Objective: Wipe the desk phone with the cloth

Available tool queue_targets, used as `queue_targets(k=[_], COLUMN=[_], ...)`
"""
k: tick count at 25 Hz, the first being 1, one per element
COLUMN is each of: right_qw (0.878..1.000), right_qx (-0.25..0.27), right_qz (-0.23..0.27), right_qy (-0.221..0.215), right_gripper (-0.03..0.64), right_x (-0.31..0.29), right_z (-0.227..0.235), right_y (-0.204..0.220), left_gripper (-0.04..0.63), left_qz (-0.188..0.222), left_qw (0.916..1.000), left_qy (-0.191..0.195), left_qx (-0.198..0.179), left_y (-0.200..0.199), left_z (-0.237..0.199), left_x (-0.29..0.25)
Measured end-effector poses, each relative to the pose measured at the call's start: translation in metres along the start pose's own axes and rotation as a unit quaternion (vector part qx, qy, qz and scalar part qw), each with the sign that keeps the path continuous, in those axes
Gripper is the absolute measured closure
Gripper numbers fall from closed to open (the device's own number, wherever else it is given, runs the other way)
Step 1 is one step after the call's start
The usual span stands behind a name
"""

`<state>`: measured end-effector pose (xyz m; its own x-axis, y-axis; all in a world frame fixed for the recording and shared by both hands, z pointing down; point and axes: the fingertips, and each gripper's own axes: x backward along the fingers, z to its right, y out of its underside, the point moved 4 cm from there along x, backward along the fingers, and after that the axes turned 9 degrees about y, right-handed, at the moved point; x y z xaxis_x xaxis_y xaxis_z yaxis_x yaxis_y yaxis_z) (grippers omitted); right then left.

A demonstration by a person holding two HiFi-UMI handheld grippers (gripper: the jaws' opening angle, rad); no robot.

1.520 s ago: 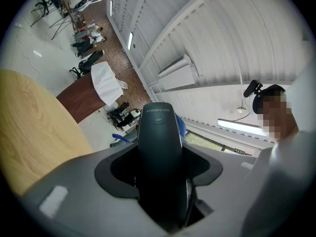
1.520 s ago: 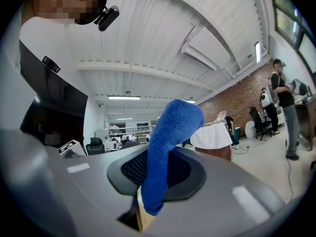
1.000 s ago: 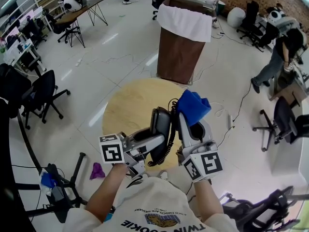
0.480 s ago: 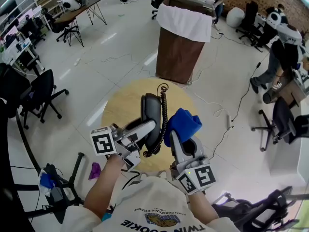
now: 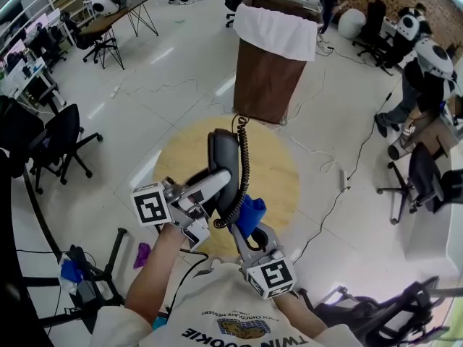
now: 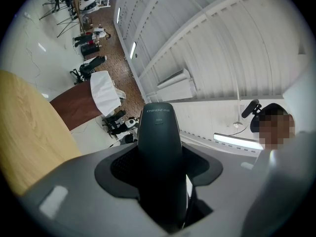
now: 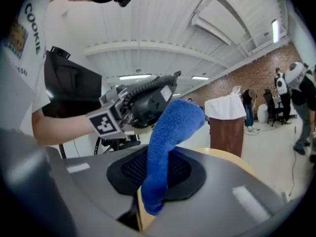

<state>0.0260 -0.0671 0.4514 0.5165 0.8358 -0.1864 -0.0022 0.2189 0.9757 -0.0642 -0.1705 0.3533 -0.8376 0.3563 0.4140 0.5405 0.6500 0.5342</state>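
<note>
My left gripper (image 5: 215, 186) is shut on a black desk-phone handset (image 5: 223, 156), held tilted up over the round wooden table (image 5: 281, 173). Its coiled cord (image 5: 243, 166) runs along the handset's right side. In the left gripper view the handset (image 6: 160, 154) fills the gap between the jaws. My right gripper (image 5: 247, 228) is shut on a blue cloth (image 5: 249, 212), which sits just below and right of the handset, at the cord. The right gripper view has the cloth (image 7: 167, 142) standing up between the jaws, its top close to the handset (image 7: 148, 102).
A brown stand draped with a white cloth (image 5: 276, 63) rises beyond the table. Black office chairs (image 5: 61, 147) stand at the left and right. A purple rag (image 5: 144, 254) lies on the floor at lower left. A cable (image 5: 340, 183) trails right of the table.
The right gripper has brought the blue cloth down and left, from beside the handset's top to under its near end. The left gripper has lifted the handset slightly up and left.
</note>
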Motion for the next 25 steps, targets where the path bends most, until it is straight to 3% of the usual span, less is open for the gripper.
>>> queue_targets(k=[5, 25], right_qw=[0.999, 0.981], right_qx=[0.043, 0.182], right_qz=[-0.005, 0.055], right_qy=[-0.024, -0.027], right_gripper=[0.554, 0.554], right_x=[-0.01, -0.048], right_z=[-0.02, 0.016], right_y=[0.011, -0.029], left_gripper=[0.341, 0.341], left_qz=[-0.005, -0.068], left_qw=[1.0, 0.9969], left_qy=[-0.001, 0.023], left_qx=[-0.008, 0.033], left_y=[-0.002, 0.045], left_z=[0.002, 0.017], left_x=[-0.002, -0.002])
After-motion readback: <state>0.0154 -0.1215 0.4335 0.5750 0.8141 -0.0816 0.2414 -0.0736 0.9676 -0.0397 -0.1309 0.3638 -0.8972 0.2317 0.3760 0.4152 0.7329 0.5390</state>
